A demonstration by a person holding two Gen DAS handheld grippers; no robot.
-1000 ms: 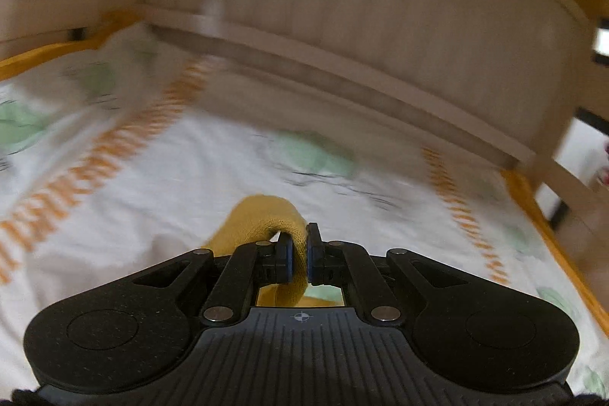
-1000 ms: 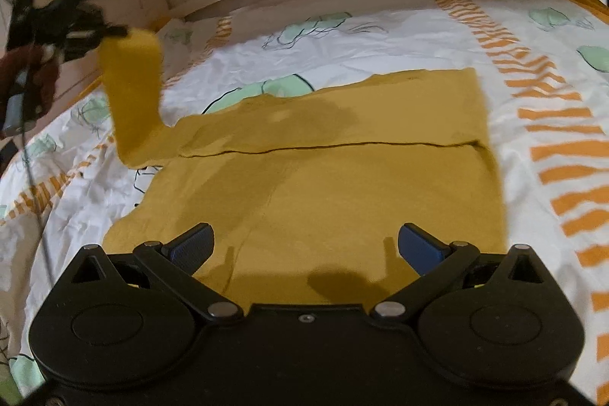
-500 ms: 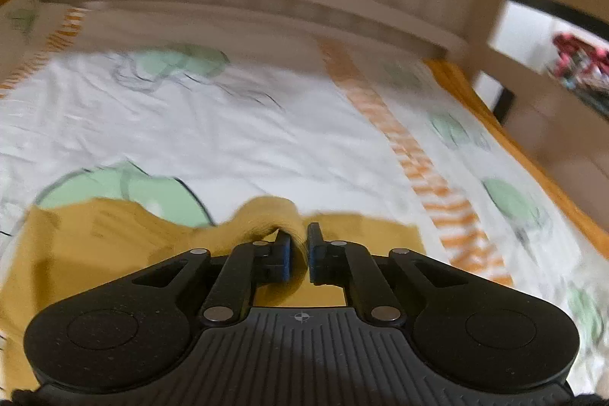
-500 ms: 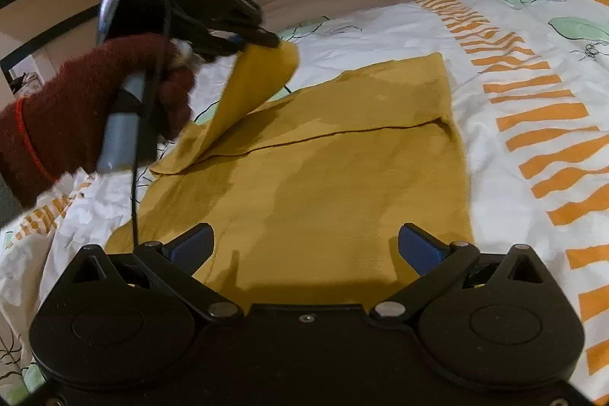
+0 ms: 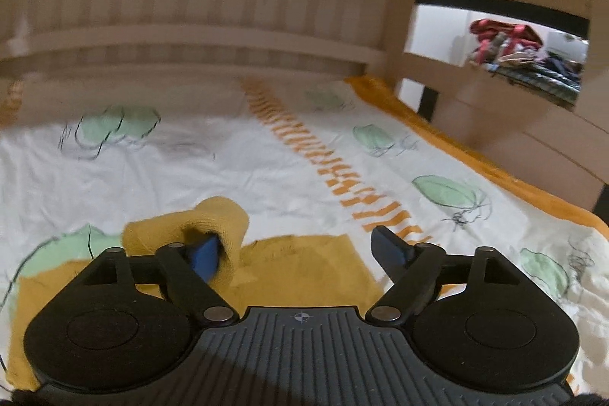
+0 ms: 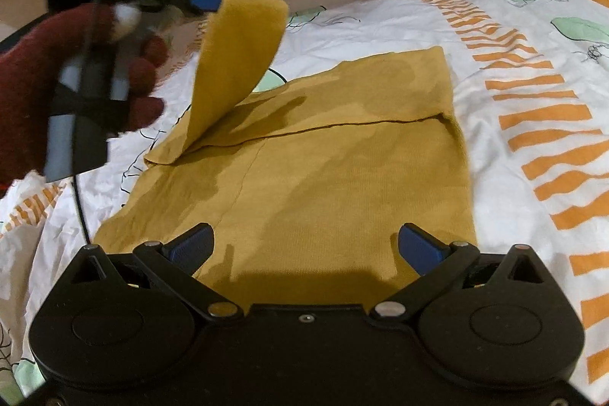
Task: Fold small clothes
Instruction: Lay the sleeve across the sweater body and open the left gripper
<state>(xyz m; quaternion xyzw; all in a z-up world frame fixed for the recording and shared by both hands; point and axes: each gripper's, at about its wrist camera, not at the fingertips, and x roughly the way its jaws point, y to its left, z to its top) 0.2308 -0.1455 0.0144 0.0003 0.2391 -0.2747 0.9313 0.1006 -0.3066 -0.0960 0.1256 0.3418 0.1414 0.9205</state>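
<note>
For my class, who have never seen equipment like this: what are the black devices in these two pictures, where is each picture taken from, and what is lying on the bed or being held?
There is no robot here. A person holds a hand-operated claw in each hand, and a small wide-angle camera sits on each claw, looking forward along its two blue-tipped fingers.

One picture comes from the left claw, the other from the right claw. In the right view you also see the left claw from outside, gripped by a hand in a dark red glove.

On the patterned bedsheet lies a mustard-yellow garment, partly folded. Its sleeve is lifted, curling against one blue finger of the left claw, whose jaws are opening to let it drop. The right claw is open and holds nothing, above the garment's near edge.
</note>
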